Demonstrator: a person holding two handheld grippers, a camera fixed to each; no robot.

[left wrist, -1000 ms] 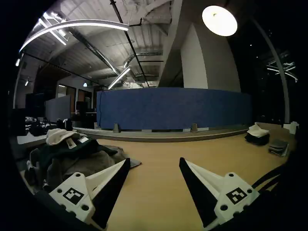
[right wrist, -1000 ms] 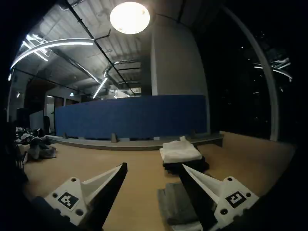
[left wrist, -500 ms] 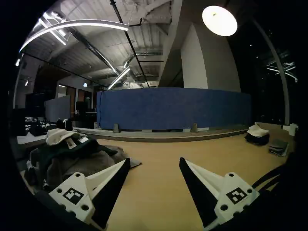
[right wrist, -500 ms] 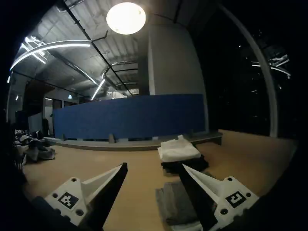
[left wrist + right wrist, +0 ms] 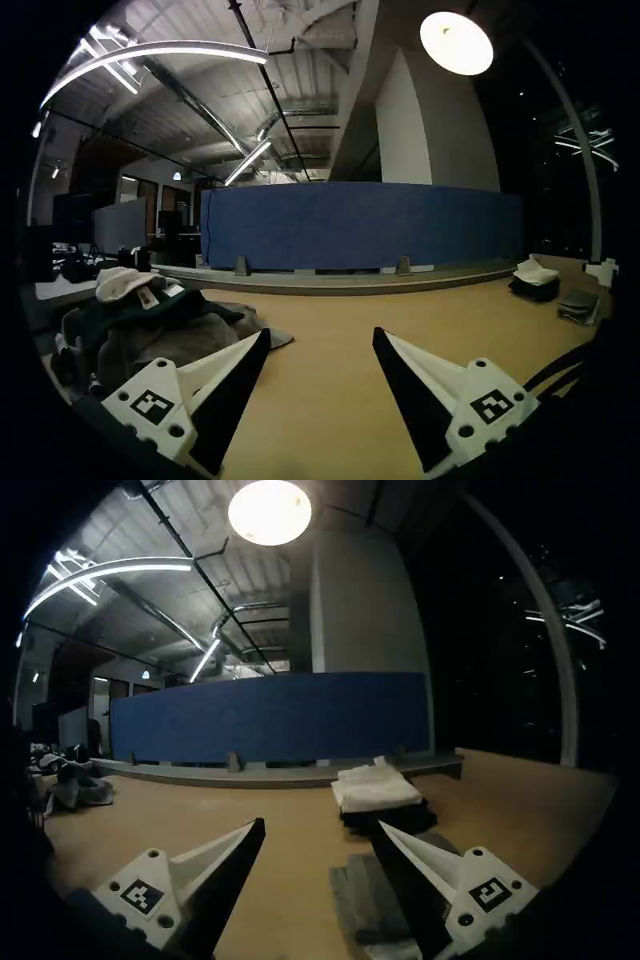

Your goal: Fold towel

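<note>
Here the left tongs (image 5: 320,331) are held released, the jaws spread wide over bare tabletop (image 5: 336,384), with nothing gripped between them. Just beside their left finger, a heap of unfolded towels (image 5: 152,332) is seen lying on the tabletop, with dark, grey-brown and cream pieces piled loosely together. The right tongs (image 5: 318,822) are likewise held released and empty. A grey folded towel (image 5: 364,896) is partly covered by their right finger, and just behind it a white folded towel (image 5: 376,788) is stacked on dark folded cloth (image 5: 408,814). The far side of the tabletop is closed off by a blue partition (image 5: 272,720), and a round lamp (image 5: 270,512) is lit overhead.
</note>
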